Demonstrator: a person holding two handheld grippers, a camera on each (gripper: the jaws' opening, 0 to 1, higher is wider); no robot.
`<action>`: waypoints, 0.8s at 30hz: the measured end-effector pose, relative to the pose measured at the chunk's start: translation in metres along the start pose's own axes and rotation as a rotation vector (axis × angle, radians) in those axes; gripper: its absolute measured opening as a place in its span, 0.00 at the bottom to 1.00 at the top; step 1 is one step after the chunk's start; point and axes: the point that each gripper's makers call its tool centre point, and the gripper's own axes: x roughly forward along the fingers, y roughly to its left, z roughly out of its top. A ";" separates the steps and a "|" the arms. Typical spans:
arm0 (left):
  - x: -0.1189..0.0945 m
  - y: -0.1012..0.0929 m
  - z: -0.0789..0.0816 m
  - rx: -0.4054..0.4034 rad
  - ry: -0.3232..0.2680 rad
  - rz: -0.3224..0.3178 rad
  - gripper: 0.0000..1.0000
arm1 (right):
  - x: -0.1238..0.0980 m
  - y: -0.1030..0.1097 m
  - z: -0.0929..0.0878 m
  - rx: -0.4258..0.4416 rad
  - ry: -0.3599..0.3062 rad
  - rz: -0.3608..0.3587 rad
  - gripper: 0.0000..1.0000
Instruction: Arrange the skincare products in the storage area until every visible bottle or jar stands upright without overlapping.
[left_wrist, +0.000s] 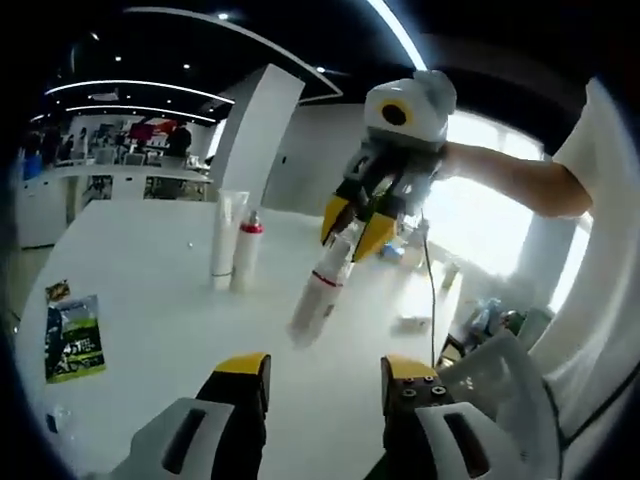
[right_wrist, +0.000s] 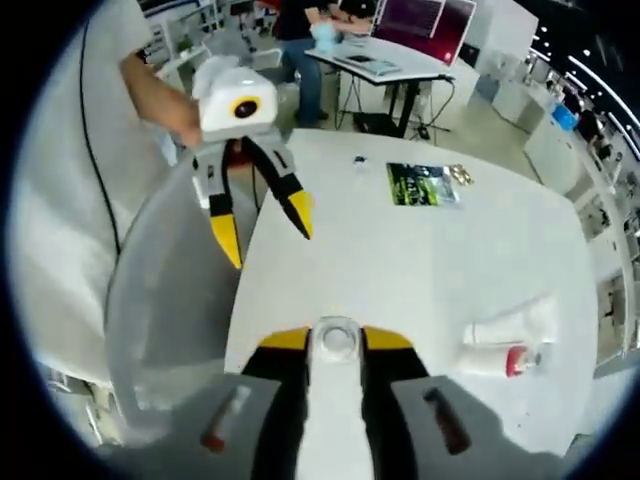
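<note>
1. The right gripper (left_wrist: 352, 228) is clamped on a white bottle with a red band (left_wrist: 318, 292), carrying it in the air above the white table (left_wrist: 150, 290). In the left gripper view the bottle hangs slanted, its free end pointing down towards the tabletop, which I take as a carry on the way to standing it up.
2. In the right gripper view the same bottle (right_wrist: 335, 400) runs straight out between the yellow-tipped jaws, its round end facing forward.
3. The left gripper (right_wrist: 262, 225) is spread wide and holds nothing; it waits near the table's edge, probably ready to steady things.
4. Two products already stand upright and close together on the far side: a tall white tube (left_wrist: 227, 238) and, right of it, a white bottle with a red collar (left_wrist: 246, 252).
5. A green printed packet (left_wrist: 74, 337) lies flat towards the left, well apart from the standing pair. A cable (left_wrist: 430, 300) trails at the right edge.
6. Open tabletop lies beside the standing pair; nothing seems to block setting the carried bottle down.
</note>
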 end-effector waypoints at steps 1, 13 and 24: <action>0.001 0.000 -0.001 -0.003 0.001 0.001 0.46 | -0.001 -0.004 -0.001 0.005 0.002 -0.008 0.18; 0.008 -0.001 -0.008 -0.035 0.004 0.005 0.47 | -0.004 -0.062 -0.021 0.034 0.046 -0.098 0.18; 0.007 0.002 -0.017 -0.065 0.007 0.012 0.47 | 0.000 -0.100 -0.030 0.014 0.088 -0.116 0.18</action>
